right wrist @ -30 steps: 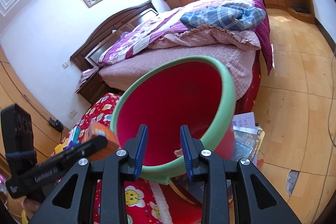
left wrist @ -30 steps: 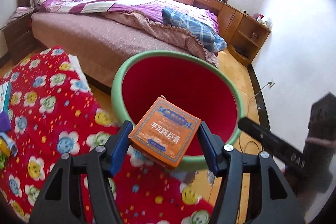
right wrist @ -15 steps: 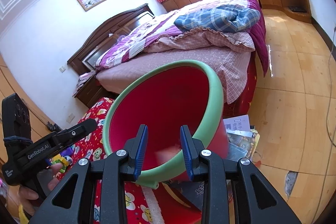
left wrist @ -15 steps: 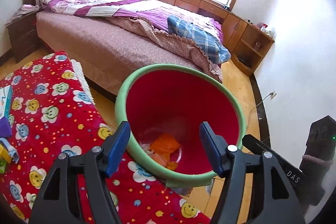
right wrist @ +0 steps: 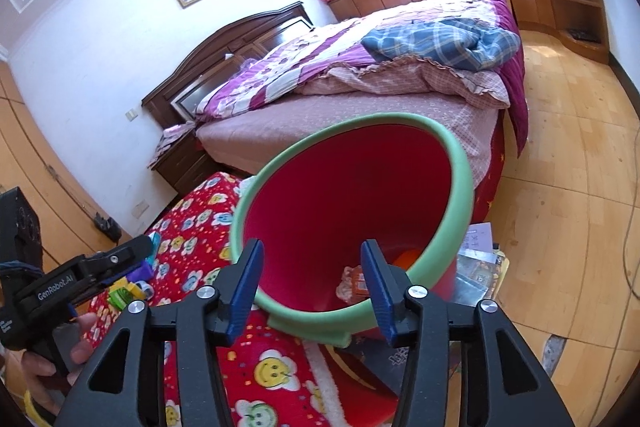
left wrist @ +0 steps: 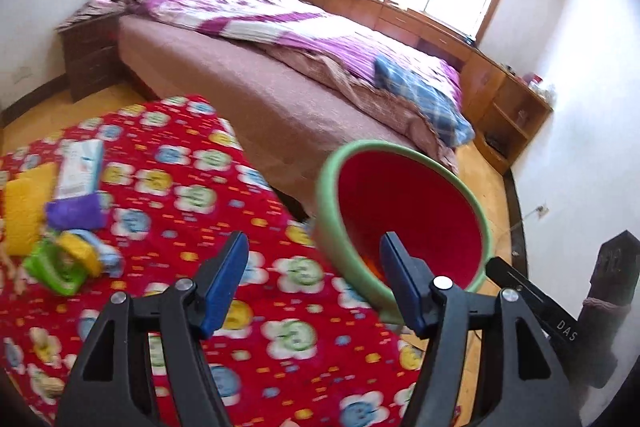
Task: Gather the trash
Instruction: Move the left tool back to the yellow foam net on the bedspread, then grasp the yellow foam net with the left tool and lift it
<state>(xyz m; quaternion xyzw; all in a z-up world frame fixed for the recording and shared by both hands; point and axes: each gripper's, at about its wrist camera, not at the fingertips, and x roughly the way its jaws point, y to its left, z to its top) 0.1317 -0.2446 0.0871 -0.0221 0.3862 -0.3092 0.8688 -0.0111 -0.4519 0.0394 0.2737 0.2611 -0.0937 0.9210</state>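
Note:
A red bin with a green rim (left wrist: pixel 404 155) (right wrist: pixel 460 187) stands beside the red flowered cloth (left wrist: pixel 256 307). Orange trash (right wrist: pixel 408 259) lies at its bottom. My left gripper (left wrist: pixel 312 287) is open and empty, over the cloth just left of the bin. My right gripper (right wrist: pixel 312 291) is open and empty, its jaws on either side of the bin's near rim. On the cloth at the left lie a purple packet (left wrist: pixel 74 213), a green and yellow wrapper (left wrist: pixel 60 267), a yellow pouch (left wrist: pixel 26 211) and a white and blue box (left wrist: pixel 80 167).
A large bed (left wrist: pixel 280 75) with a purple quilt lies behind the cloth and bin. Papers and magazines (right wrist: pixel 476 259) lie on the wooden floor right of the bin. Wooden cabinets (left wrist: pixel 508 107) line the far wall. A nightstand (left wrist: pixel 88 51) stands left of the bed.
My left gripper let the orange box drop into the bin, then swung left toward the trash on the cloth. My right gripper opened wider at the bin's rim.

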